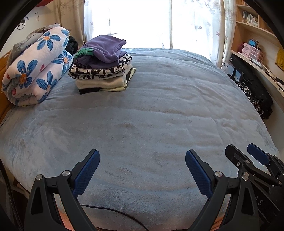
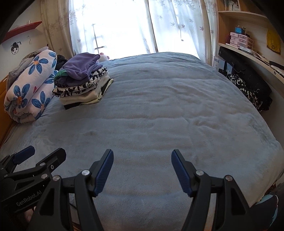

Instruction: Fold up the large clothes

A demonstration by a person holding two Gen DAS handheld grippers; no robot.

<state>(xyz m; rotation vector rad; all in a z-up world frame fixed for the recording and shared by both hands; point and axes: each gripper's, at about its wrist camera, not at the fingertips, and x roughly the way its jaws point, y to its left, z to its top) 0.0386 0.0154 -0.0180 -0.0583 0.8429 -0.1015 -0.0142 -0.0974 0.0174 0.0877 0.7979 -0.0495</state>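
1. The left gripper (image 1: 142, 154) hovers above the near edge of a bed, its two blue-padded fingers spread wide with nothing between them.
2. The right gripper (image 2: 142, 154) hangs just beside it on the same near edge, jaws apart and likewise grasping nothing. Each gripper shows at the edge of the other's view.
3. Beneath both lies a blue-grey fleece blanket (image 1: 159, 110) covering the bed, smooth apart from shallow ripples, with no garment spread on it.
4. The clothes of the task sit as a stack of folded clothes (image 1: 103, 71) at the far left part of the bed, well apart from both grippers. A purple top (image 1: 106, 48) lies uppermost, over a black-and-white patterned piece, then cream layers, then something dark at the bottom.
5. Just left of the stack, touching or nearly touching it, rests a rolled quilt (image 1: 35, 67), white with large blue flowers.
6. Behind the bed, pale curtains (image 2: 124, 26) hang before a bright window.
7. On the right, wooden shelves (image 2: 243, 16) hold books and small pink drawer boxes (image 2: 239, 40); what the drawers contain cannot be seen.
8. Dark patterned fabric (image 2: 248, 90) hangs at the bed's right side.
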